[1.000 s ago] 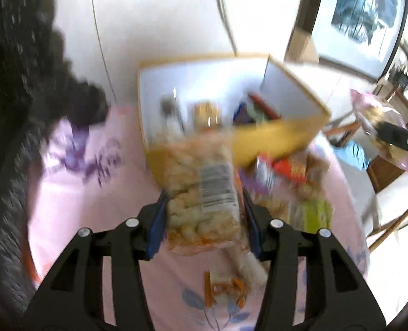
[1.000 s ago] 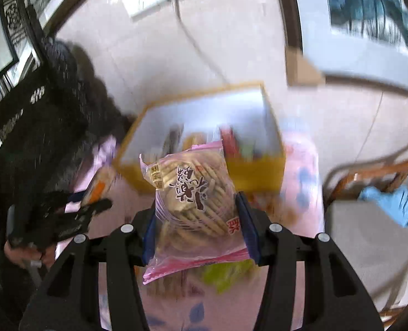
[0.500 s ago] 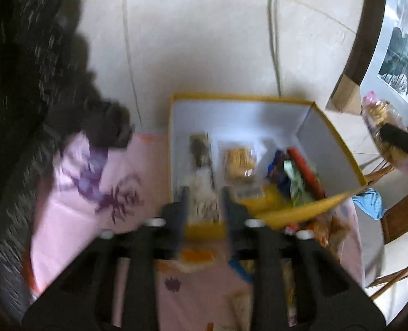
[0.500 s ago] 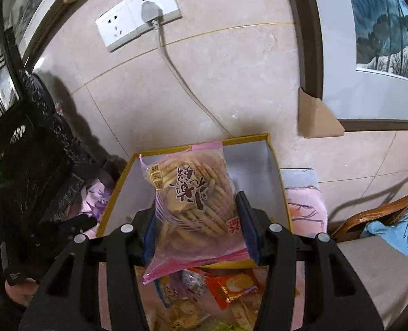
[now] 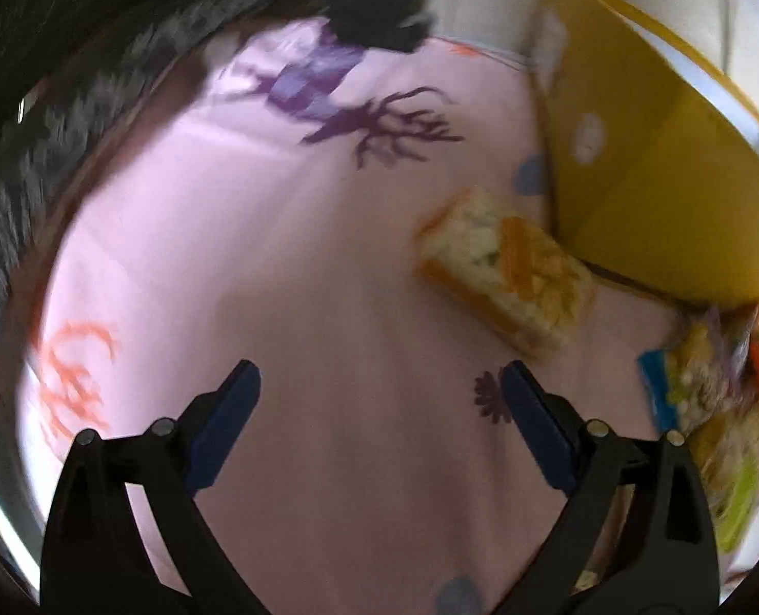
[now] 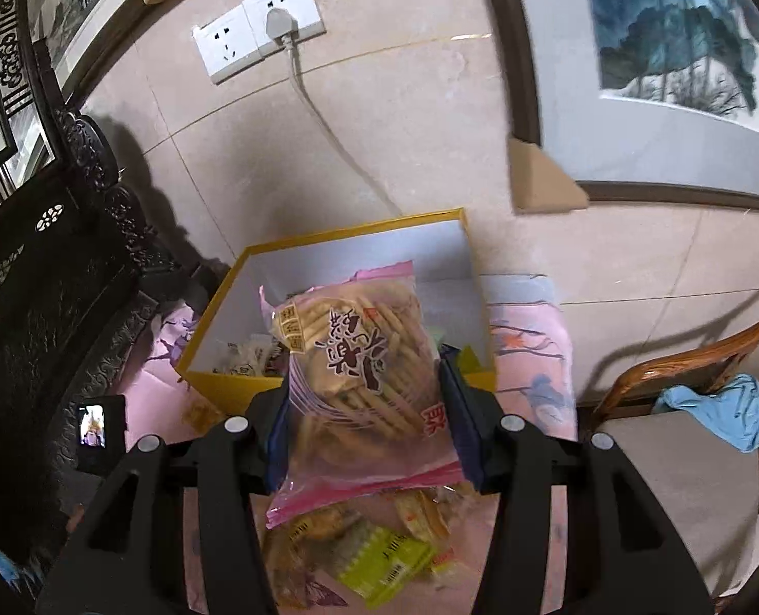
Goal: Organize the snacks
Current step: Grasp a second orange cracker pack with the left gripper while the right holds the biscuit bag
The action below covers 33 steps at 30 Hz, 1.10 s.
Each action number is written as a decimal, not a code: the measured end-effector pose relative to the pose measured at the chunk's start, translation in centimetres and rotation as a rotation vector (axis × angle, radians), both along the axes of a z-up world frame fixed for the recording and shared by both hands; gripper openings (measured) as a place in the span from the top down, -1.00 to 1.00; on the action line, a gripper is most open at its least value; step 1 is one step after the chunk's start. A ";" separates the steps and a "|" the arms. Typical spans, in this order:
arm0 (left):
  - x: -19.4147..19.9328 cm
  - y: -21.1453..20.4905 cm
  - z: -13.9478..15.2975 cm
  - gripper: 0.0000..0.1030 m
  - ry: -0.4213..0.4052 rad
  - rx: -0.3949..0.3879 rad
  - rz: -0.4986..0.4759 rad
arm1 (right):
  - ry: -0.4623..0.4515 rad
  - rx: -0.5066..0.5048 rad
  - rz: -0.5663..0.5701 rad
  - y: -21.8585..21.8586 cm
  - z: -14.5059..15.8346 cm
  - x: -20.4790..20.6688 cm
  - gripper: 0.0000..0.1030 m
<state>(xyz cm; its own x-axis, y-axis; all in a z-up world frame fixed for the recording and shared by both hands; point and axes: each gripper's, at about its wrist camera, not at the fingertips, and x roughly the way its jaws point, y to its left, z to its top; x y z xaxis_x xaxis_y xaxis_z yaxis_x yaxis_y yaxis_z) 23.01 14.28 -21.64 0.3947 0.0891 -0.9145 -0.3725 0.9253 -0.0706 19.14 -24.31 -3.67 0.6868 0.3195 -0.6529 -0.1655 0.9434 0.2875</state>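
Slippage is the risk: the right tool (image 6: pixel 364 415) pinches a slick pink cracker bag (image 6: pixel 351 359) above the yellow box (image 6: pixel 236 392), and could drop it short. Its brown printed characters are unreadable. The left tool (image 5: pixel 379 394) gapes wide, empty, near an orange snack pack (image 5: pixel 507 277) on the pink-clothed counter (image 5: pixel 277 282).

— Where does the box (image 6: pixel 328 251) stand?
— At the back of the surface (image 5: pixel 277 266), against the wall (image 6: pixel 405 118).
— And the snack packets (image 6: pixel 374 558)?
— They lie in front of the box. One packet (image 5: pixel 507 271) lies alone, just beside its left wall.
— To the right?
— A chair (image 6: pixel 677 461).
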 end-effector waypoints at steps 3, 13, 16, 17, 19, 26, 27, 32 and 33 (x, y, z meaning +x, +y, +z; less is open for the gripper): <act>0.6 1.1 -0.4 -0.92 -0.035 -0.102 0.076 | -0.010 0.003 -0.028 -0.5 -0.1 -0.9 -0.01; 1.9 2.0 1.4 -0.96 -0.069 -0.119 0.143 | 0.020 0.029 0.034 1.8 -2.0 -0.1 -0.01; 3.3 3.2 0.9 -0.96 -0.076 -0.199 0.279 | 0.051 0.090 0.060 2.6 -2.9 -0.1 -0.01; 4.5 3.4 0.4 -0.96 -0.068 -0.227 0.263 | 0.056 0.095 0.071 2.9 -3.0 -0.3 -0.01; 6.5 2.9 -0.5 -0.96 -0.011 -0.210 0.195 | 0.065 0.077 0.094 3.8 -3.1 -0.7 -0.01; 8.4 1.1 -1.9 -0.96 0.045 -0.060 0.092 | 0.079 0.058 0.124 4.8 -2.8 -1.7 -0.01; 8.4 1.0 -2.2 -0.96 0.083 -0.011 0.100 | 0.083 0.071 0.121 4.7 -2.7 -1.8 -0.01; 6.6 1.2 -2.5 -0.96 0.158 -0.002 0.112 | 0.063 0.086 0.114 3.9 -1.8 -2.6 -0.01; 6.2 1.3 -2.4 -0.96 0.156 -0.007 0.106 | 0.055 0.088 0.109 3.7 -1.5 -2.8 -0.01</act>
<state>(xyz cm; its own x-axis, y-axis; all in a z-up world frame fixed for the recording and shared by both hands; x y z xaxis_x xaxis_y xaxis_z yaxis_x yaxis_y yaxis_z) 29.22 15.53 -24.08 0.2363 0.1158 -0.9647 -0.4749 0.8800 -0.0107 16.29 -20.62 -5.20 0.6085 0.4479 -0.6551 -0.2476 0.8915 0.3794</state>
